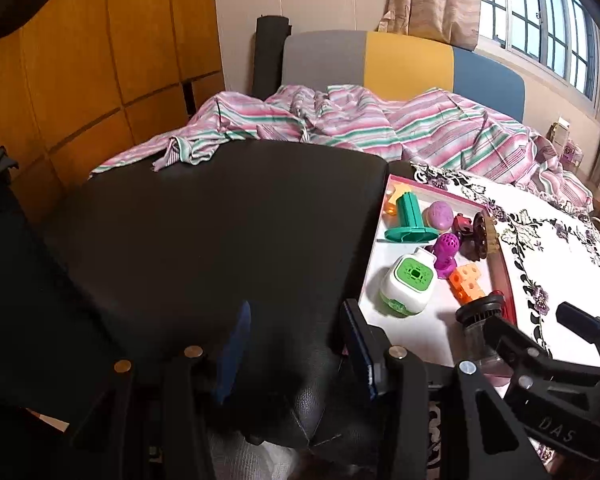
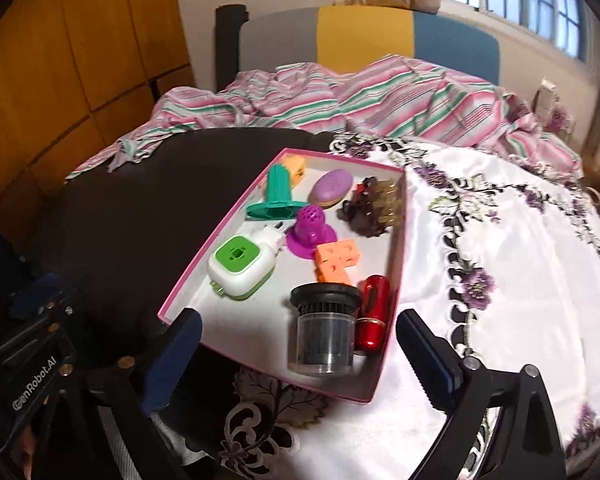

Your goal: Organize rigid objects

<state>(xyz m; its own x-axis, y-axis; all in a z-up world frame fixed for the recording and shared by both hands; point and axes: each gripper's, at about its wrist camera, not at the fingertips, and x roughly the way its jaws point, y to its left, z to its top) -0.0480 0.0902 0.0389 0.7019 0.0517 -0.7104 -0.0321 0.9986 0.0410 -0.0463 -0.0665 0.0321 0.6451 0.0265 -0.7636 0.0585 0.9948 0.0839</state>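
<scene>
A pink-rimmed white box (image 2: 204,264) lies on a floral white cloth (image 2: 500,264); it also shows in the left wrist view (image 1: 420,320). In it lie a green-and-white plug-in device (image 2: 240,268), a teal spool (image 2: 276,196), a purple perforated piece (image 2: 310,226), orange cubes (image 2: 334,260), a lilac oval (image 2: 332,188), a brown comb-like piece (image 2: 376,208), a red cylinder (image 2: 374,312) and a black-capped clear jar (image 2: 324,328). My right gripper (image 2: 300,340) is open around the box's near end, astride the jar. My left gripper (image 1: 296,340) is open and empty over a black seat (image 1: 220,220).
A striped pink blanket (image 2: 360,96) lies on a bed behind the seat and cloth. A grey, yellow and blue headboard (image 1: 404,64) stands at the back, wooden cupboards (image 1: 100,60) to the left, a barred window (image 1: 540,12) to the right.
</scene>
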